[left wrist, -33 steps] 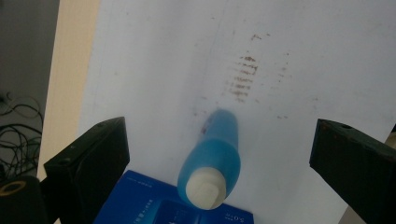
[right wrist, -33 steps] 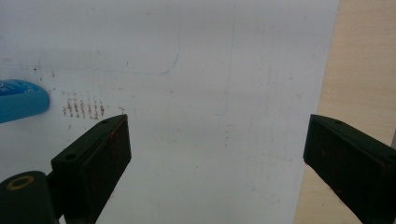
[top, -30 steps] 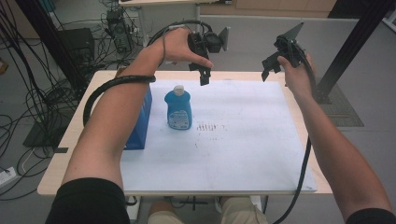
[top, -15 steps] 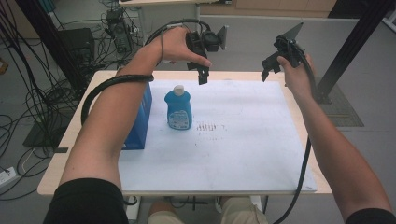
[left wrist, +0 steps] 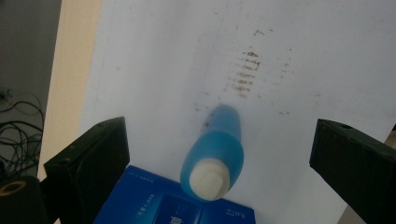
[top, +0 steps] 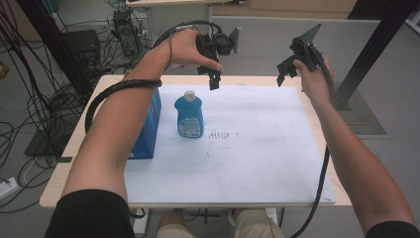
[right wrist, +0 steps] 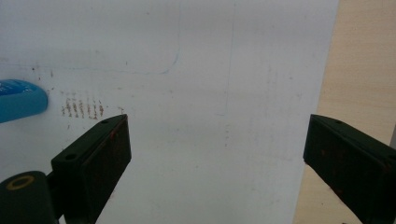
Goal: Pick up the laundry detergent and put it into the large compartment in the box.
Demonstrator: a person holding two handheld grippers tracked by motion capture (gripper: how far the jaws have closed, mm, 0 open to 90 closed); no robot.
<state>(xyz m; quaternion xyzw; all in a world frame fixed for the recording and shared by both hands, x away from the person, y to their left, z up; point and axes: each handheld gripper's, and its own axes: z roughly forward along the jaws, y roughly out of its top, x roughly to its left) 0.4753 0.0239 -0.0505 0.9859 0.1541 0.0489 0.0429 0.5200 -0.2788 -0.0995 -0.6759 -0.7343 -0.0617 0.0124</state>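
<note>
Above blue bottle [left wrist: 212, 156] — L tool [left wrist: 219, 154] wide open, empty; R tool [right wrist: 217, 154] same.

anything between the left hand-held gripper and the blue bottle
Nothing: in the high view the left hand-held gripper hangs in air above the blue bottle.

The person wears short black sleeves and light khaki trousers; each hand-held gripper, left [top: 214, 82] and right [top: 282, 75], is black, with blocky jaws; thick black cables trail from both; a brass-ringed screw hole marks each jaw base.
</note>
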